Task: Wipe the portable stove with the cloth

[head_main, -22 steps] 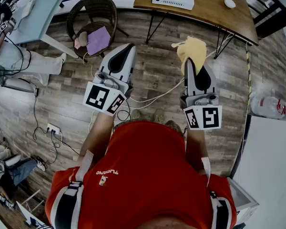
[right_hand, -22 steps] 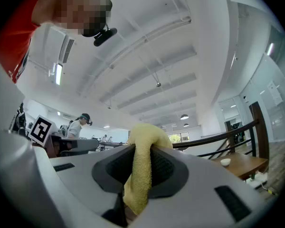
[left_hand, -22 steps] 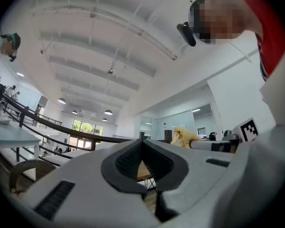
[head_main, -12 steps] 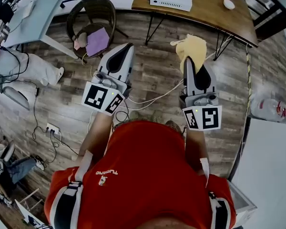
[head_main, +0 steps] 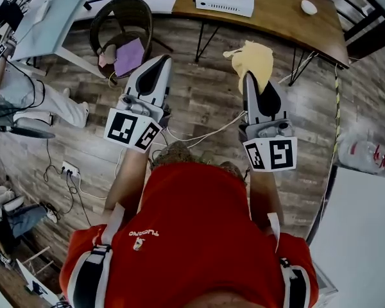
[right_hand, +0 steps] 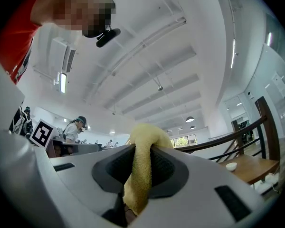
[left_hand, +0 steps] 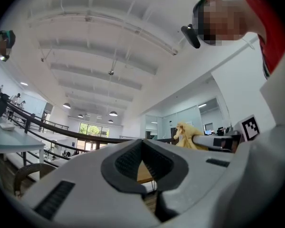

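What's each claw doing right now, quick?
Left claw: closed, empty.
Right claw: closed on the yellow cloth.

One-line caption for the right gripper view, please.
The right tool grips a yellow cloth, aimed up toward the white ceiling.

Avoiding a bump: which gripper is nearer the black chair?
Left. The left gripper is just right of the chair; the right gripper, clamping the yellow cloth, is farther right.
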Motion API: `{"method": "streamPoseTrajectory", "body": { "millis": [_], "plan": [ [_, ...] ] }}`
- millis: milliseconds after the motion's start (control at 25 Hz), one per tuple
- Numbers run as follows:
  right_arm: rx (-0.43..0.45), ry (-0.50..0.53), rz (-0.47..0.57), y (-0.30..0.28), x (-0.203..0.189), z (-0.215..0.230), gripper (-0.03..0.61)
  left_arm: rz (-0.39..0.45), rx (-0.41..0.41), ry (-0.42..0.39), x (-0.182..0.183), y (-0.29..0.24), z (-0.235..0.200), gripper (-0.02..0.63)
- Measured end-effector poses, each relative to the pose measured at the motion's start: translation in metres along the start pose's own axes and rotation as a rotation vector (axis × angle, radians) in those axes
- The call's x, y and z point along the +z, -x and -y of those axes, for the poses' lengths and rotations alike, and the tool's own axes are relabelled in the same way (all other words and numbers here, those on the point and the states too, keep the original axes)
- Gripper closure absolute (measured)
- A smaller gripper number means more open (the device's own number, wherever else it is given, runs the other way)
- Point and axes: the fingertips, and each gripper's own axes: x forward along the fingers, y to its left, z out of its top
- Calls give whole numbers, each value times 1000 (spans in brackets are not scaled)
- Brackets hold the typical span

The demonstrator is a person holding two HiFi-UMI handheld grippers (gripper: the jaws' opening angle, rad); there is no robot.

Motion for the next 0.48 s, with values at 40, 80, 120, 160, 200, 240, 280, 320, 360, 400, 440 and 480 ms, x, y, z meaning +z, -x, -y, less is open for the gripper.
{"method": "streamPoseTrajectory", "body": {
  "millis": [40,80,120,160,200,240,280,320,360,400,440,480],
  "plan": [
    [6,0,-1,-1,0,3,494,0,8,-2,0,-1,0,604],
    [11,1,-2,-3,0,5,494,0,14,-4,0,-3,-1,604],
    [17,2,-4,-5,0,7,493,-1,18,-5,1,-5,-2,604],
    [21,4,-5,-8,-1,8,494,-1,19,-6,1,-8,-3,604],
    [25,8,-6,-11,-1,9,494,-1,18,-7,0,-11,-5,604],
    [30,12,-6,-15,-2,10,494,1,18,-7,0,-15,-7,604],
    [34,17,-6,-20,-3,10,494,4,17,-6,-1,-19,-11,604],
    [37,23,-6,-25,-4,11,494,6,16,-5,-3,-23,-15,604],
    [39,30,-7,-31,-6,12,494,9,14,-4,-4,-27,-19,604],
    [39,36,-8,-37,-8,13,493,10,12,-2,-6,-33,-24,604],
    [37,41,-9,-43,-10,15,494,10,9,0,-8,-38,-30,604],
    [34,44,-10,-50,-14,17,494,10,6,0,-10,-45,-36,604]
  ]
}}
